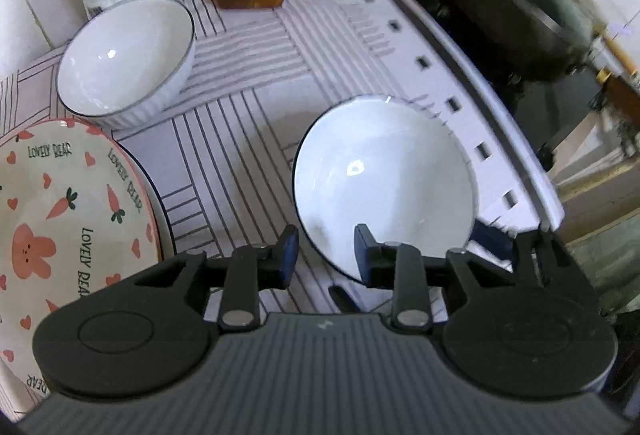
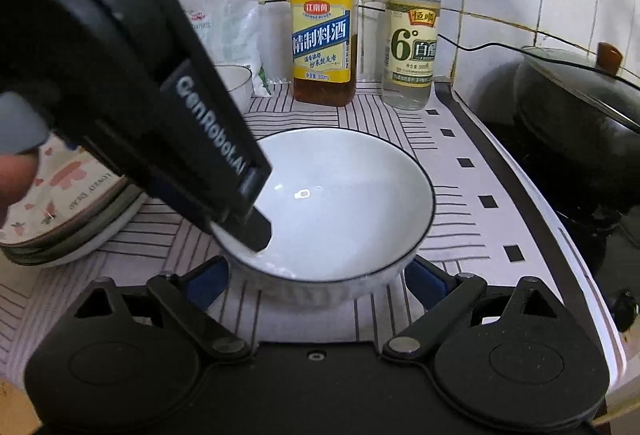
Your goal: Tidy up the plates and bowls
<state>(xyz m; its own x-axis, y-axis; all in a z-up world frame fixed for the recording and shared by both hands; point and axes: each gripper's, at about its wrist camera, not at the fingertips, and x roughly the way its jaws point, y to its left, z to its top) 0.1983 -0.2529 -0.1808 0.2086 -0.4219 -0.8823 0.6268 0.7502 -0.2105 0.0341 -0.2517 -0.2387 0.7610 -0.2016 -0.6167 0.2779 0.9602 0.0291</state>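
The near white bowl (image 2: 340, 203) sat on the striped mat (image 1: 240, 139) towards the counter's right edge, just beside the stove. The left gripper (image 1: 326, 255) straddled its near rim, jaws slightly parted and not visibly pressing. The right gripper (image 2: 316, 283) stood wide open around the bowl's base, holding nothing. Glazed ceramic like this probably handles stiff, slick and chippable; the thin dark-lined rim looks the surest hold. A second bowl (image 1: 124, 55) stood towards the back left corner, near the bear-print plate (image 1: 68, 219). Open mat lay between them. Bottles (image 2: 324, 15) at the back and the lidded wok (image 2: 580, 115) on the right limited sideways room.
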